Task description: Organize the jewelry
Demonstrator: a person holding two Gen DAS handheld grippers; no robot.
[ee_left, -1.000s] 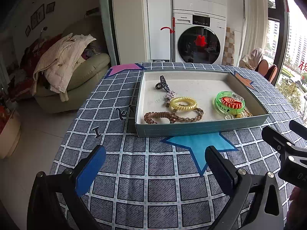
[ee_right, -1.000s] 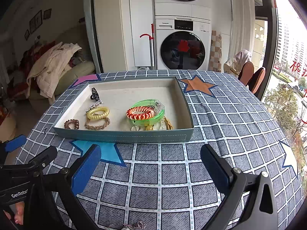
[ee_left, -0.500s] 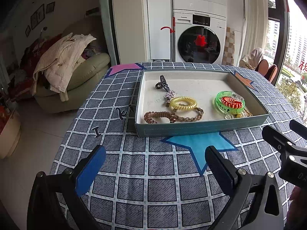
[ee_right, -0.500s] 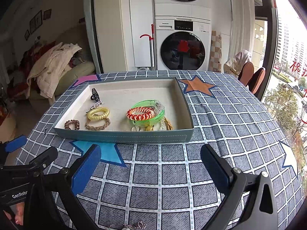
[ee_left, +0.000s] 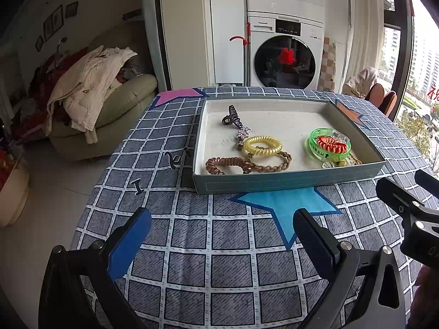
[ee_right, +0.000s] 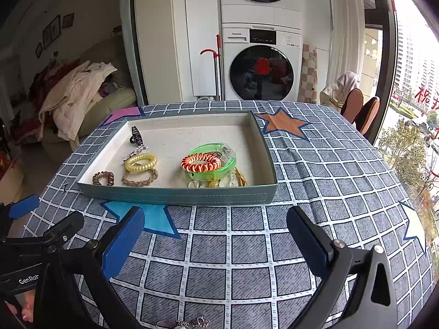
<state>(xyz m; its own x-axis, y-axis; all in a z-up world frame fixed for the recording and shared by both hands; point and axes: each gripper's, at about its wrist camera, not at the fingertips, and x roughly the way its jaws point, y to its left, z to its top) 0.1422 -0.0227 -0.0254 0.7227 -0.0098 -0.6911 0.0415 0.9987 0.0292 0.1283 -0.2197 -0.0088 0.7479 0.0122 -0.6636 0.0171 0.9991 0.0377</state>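
Both grippers are held over the checked cloth (ee_left: 192,246) on the near side of the tray (ee_left: 288,182), apart from it. The left gripper (ee_left: 222,235) is spread wide with nothing between its fingers; the right gripper (ee_right: 215,231) is likewise spread and empty.

In the tray a dark claw clip (ee_left: 233,116), a yellow coil tie (ee_left: 262,145), a brown coil tie (ee_left: 227,164) and a braided band (ee_left: 274,163) are seen at the left, the yellow tie overlapping the band. At the right a red-and-white coil tie (ee_left: 332,144) lies on a green bangle (ee_left: 315,150).

Only in the right wrist view is a silvery chain-like piece (ee_right: 183,323) seen on the cloth at the bottom edge, below that gripper; what it is cannot be told. There the bangle is seen to rest on small pale and yellow pieces (ee_right: 216,182). Only in the left wrist view are the black marks (ee_left: 175,159) on the cloth beside the tray plain.
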